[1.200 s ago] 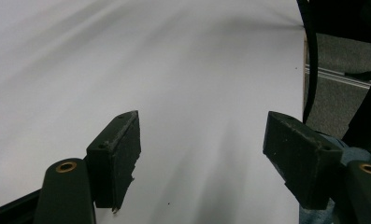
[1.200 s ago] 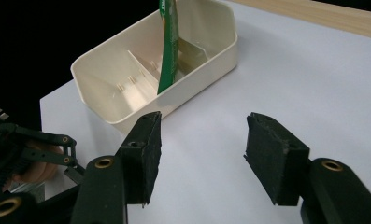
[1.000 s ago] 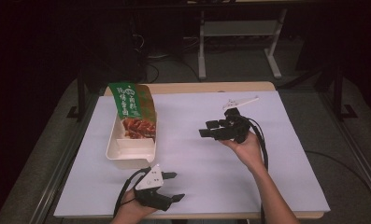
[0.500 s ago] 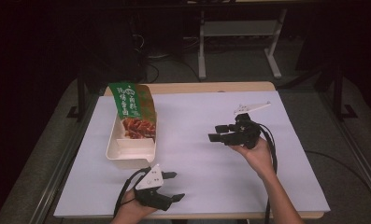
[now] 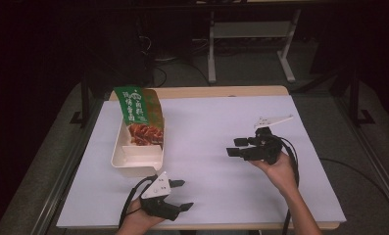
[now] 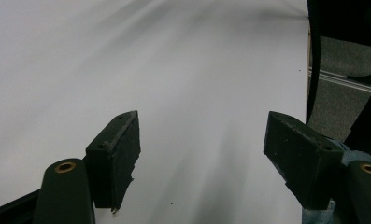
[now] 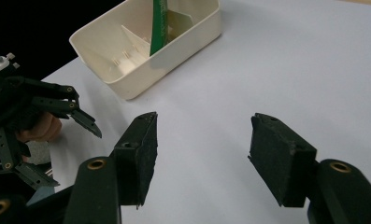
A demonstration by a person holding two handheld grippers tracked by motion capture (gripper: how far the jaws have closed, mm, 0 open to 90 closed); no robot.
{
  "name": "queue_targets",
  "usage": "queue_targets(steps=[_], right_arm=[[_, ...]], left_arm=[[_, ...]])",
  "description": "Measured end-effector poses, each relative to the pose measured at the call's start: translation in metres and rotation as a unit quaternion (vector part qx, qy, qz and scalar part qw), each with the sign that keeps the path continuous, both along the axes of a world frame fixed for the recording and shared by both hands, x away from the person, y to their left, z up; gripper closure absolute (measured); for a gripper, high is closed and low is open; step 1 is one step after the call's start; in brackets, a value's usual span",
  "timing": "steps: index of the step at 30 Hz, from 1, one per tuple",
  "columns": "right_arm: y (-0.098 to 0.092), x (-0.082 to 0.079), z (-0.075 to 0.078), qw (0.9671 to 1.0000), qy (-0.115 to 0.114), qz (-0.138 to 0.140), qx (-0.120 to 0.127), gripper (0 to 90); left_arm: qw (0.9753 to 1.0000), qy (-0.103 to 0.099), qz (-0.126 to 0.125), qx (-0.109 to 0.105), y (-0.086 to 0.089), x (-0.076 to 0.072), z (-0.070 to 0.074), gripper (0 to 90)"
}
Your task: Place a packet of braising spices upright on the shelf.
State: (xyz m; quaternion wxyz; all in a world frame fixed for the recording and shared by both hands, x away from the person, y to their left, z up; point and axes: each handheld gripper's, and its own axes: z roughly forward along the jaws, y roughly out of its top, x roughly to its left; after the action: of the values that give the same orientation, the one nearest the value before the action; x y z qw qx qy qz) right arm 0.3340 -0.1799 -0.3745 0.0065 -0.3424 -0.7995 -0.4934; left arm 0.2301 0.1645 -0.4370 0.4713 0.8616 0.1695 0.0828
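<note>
Nearby, cream tray [image 5: 133, 159] with green packet [image 5: 133, 105], white table [image 5: 211, 127]

You've got a white sheet [image 5: 206, 142] covering a wooden table [image 5: 221, 91]. Cream tray [image 5: 133, 154] sits at its left side, a green snack packet [image 5: 139, 115] standing in its far end, tilted. White metal stand [image 5: 253, 34] on grey floor beyond the table.

Left gripper [image 5: 181, 195]: held in the left hand [image 5: 135, 220] at the near edge of the table [image 5: 221, 127], jaws spread wide, nothing between them. Right gripper [image 5: 236, 147]: held in the right hand [image 5: 279, 169] above the table's right half, jaws pointing toward the table's left side, parted and empty. Right forearm [image 5: 302, 210] crosses the near table edge.
</note>
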Motion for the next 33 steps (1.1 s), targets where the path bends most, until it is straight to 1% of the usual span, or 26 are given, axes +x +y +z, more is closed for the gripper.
queue_targets(steps=[4,8,15,23,25,30,32,33], right_arm=[[-0.007,-0.007,-0.005,1.0,0.002,-0.001,0.002,40.4],[-0.011,-0.01,-0.008,1.0,0.004,-0.003,-0.002,39.9],[-0.02,-0.019,-0.019,0.9999,0.008,-0.007,-0.002,39.0],[-0.026,-0.028,-0.027,0.9999,0.012,-0.011,-0.003,37.7],[-0.028,-0.034,-0.032,0.9998,0.013,-0.013,-0.003,37.1],[-0.03,-0.041,-0.039,0.9998,0.014,-0.013,-0.006,36.2],[-0.033,-0.046,-0.045,0.9997,0.012,-0.02,-0.003,36.3],[-0.033,-0.046,-0.045,0.9997,0.012,-0.02,-0.003,36.3]], left_arm=[[1.0,0.001,0.002,0.0,0.001,0.0,0.0,26.6],[1.0,0.002,0.004,-0.001,0.002,0.001,0.0,26.5],[1.0,0.001,0.004,0.001,0.001,0.0,0.0,26.5],[1.0,0.002,0.005,-0.001,0.002,0.0,0.0,26.4],[1.0,0.001,0.004,0.001,0.002,0.0,0.0,26.4],[1.0,0.001,0.005,0.001,0.001,0.0,0.0,26.4],[1.0,0.002,0.004,0.001,0.001,0.0,0.0,26.4],[1.0,0.002,0.005,0.001,0.001,0.0,0.0,26.4]])
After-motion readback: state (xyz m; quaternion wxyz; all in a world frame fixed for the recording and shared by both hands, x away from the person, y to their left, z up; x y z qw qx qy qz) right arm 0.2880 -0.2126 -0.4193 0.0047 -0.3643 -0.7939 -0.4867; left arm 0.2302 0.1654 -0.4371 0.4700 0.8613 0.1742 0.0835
